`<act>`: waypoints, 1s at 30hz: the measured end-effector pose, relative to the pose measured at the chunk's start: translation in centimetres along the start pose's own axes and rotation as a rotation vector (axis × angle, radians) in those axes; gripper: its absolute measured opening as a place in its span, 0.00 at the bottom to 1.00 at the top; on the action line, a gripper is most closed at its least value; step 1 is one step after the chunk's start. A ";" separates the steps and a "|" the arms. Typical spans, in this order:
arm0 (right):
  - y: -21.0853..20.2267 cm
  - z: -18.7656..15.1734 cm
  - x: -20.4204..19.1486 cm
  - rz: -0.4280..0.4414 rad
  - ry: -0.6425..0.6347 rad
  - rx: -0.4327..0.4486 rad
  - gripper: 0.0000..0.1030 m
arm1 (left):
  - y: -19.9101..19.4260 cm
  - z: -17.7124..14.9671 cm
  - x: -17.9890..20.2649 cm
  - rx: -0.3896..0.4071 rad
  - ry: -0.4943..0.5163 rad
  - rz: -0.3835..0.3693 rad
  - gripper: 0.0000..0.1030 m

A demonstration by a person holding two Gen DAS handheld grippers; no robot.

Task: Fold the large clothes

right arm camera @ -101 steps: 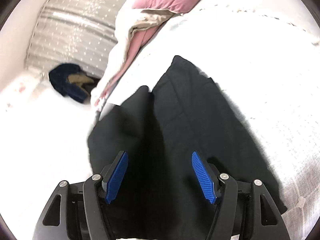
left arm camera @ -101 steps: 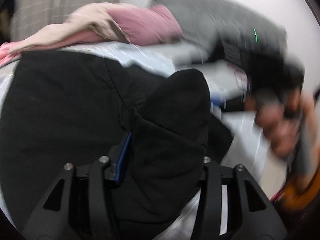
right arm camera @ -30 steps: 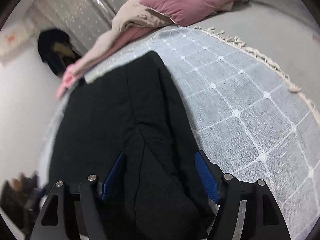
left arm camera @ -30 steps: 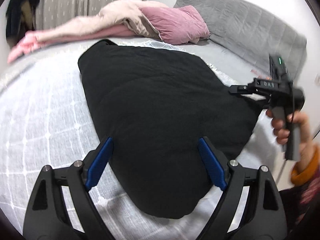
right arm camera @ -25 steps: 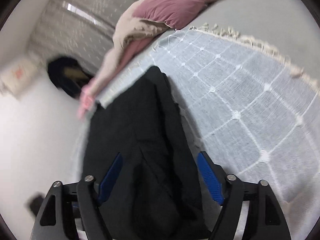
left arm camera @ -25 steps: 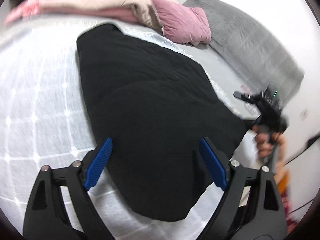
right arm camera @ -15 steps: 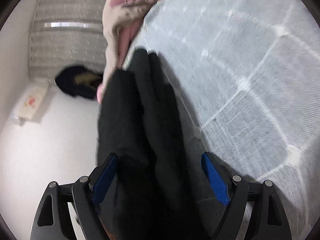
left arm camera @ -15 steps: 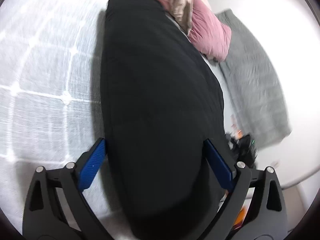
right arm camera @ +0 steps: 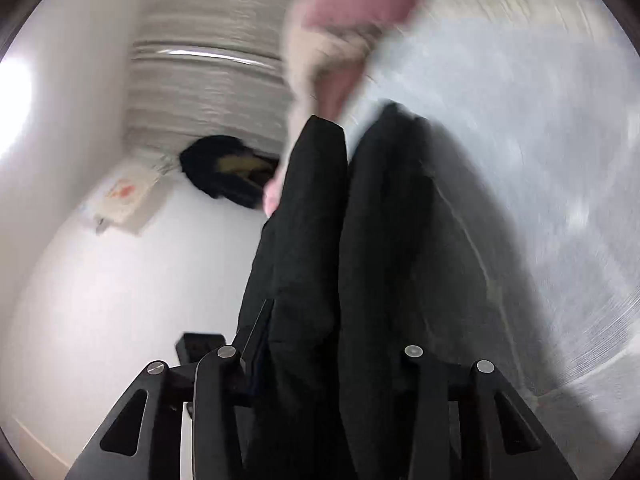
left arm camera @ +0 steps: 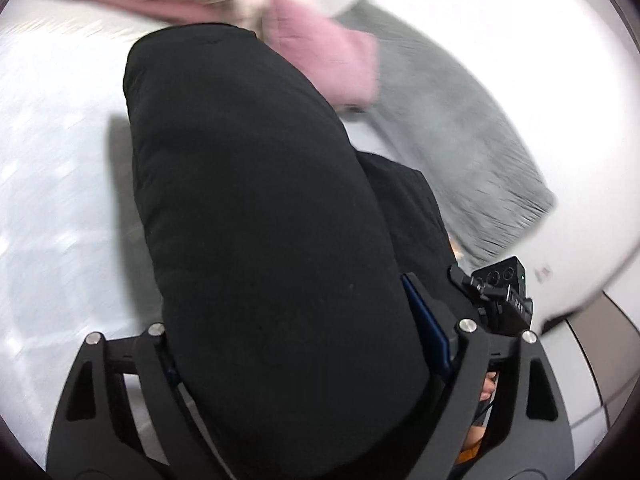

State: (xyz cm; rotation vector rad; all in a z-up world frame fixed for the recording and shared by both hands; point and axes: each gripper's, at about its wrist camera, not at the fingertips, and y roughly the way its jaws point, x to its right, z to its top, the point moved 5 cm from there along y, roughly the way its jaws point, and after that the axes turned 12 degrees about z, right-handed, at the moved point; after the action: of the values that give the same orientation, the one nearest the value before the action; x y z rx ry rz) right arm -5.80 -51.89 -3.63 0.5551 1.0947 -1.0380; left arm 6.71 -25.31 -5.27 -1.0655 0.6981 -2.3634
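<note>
The black garment, a bulky padded piece, hangs lifted off the pale bedspread, gathered between both sets of tongs. The left tongs pinch a thick bunch of its near edge, blue pad showing at one side; the right tongs clamp a doubled length of the same cloth, their pads buried in the folds. To fold it well, both grips should probably stay level and matched in height, so the hanging part drapes straight, then go down together onto the bed with the far edge laid first, avoiding a twist between the two bunches. A pink pillow and a grey blanket lie beyond, near enough to snag a careless swing. Motion blur smears the scene; no brand, label or writing can be read anywhere.
</note>
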 end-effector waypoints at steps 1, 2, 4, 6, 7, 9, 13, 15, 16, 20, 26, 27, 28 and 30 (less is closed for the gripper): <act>-1.3 0.4 -0.8 -0.018 -0.032 0.033 0.40 | 0.7 0.6 1.4 0.008 0.029 -0.025 0.84; -2.9 0.8 -1.5 -0.033 -0.063 0.074 0.40 | 1.5 1.1 2.7 0.010 0.056 -0.046 0.84; -6.4 1.6 -1.6 -0.071 -0.099 0.165 0.41 | 4.1 1.9 4.9 -0.014 0.111 -0.057 0.86; -9.5 2.1 -0.1 -0.156 -0.080 0.239 0.48 | 7.7 1.9 5.6 -0.083 0.138 -0.009 0.87; -10.9 2.3 1.6 -0.235 -0.044 0.266 0.51 | 9.6 1.7 5.3 -0.133 0.118 0.026 0.87; -12.5 2.2 5.0 -0.396 0.037 0.274 0.54 | 11.9 0.8 4.5 -0.163 0.085 0.124 0.87; -14.3 1.9 7.1 -0.402 0.120 0.279 0.54 | 10.1 -0.5 4.9 -0.083 0.102 0.143 0.87; -14.9 2.0 5.9 -0.410 0.084 0.280 0.54 | 8.6 -1.3 5.2 -0.056 0.121 0.142 0.87; -15.1 2.0 5.0 -0.426 0.052 0.280 0.54 | 7.8 -1.6 5.3 -0.046 0.126 0.131 0.87; -14.8 0.7 2.7 -0.494 -0.023 0.228 0.55 | 7.6 -2.7 5.5 -0.023 0.172 0.154 0.87; -13.6 -1.5 7.1 -0.648 0.051 0.144 0.77 | 9.0 -4.2 3.3 -0.064 0.079 0.197 0.92; -14.0 -1.6 7.2 -0.617 0.092 0.155 0.78 | 8.7 -4.1 3.5 -0.065 0.070 0.198 0.92; -14.4 -1.7 7.2 -0.592 0.129 0.170 0.78 | 8.0 -4.1 3.9 -0.060 0.069 0.211 0.92; -15.0 -1.8 5.6 -0.642 0.102 0.181 0.78 | 6.2 -4.4 4.9 -0.028 0.103 0.270 0.92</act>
State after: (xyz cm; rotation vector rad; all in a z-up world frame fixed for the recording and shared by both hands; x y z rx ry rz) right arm -19.42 -59.40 -7.80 0.4063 1.3147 -1.6931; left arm 1.54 -31.84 -8.86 -0.8078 0.8568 -2.1923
